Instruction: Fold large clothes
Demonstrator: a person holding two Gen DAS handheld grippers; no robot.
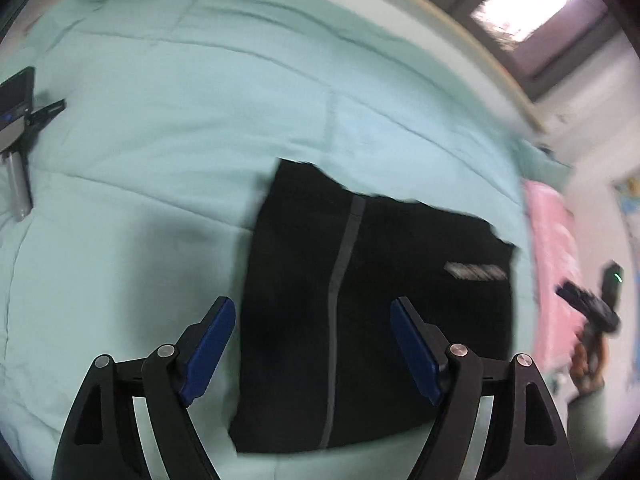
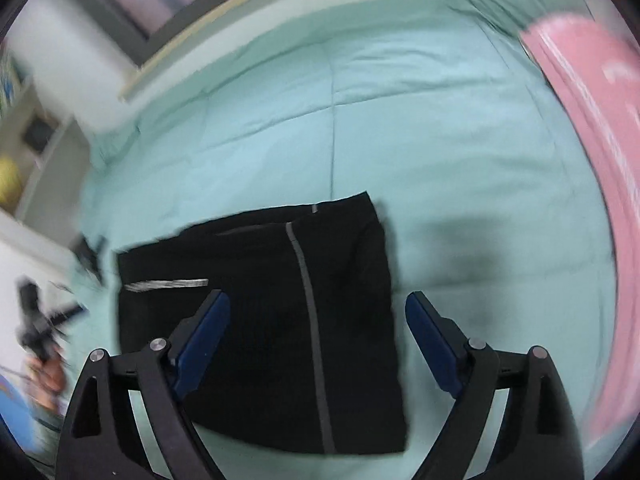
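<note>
Bedroom, mint-green quilted bedspread (image 1: 160, 120) as work surface; folded black garment (image 1: 380, 320) lies flat on it.

Left to right: a tripod-like stand (image 1: 18, 140) rests at the bedspread's left edge; the left gripper (image 1: 312, 312) is spread wide, empty, above the garment's left part; the right gripper (image 2: 318, 306) likewise gapes, holding nothing; a pink cloth (image 2: 600, 160) lies far right. Garment forms a compact rectangle, grey stripe uppermost. Judgement: folding appears complete or nearly so; only tidying may remain.
</note>
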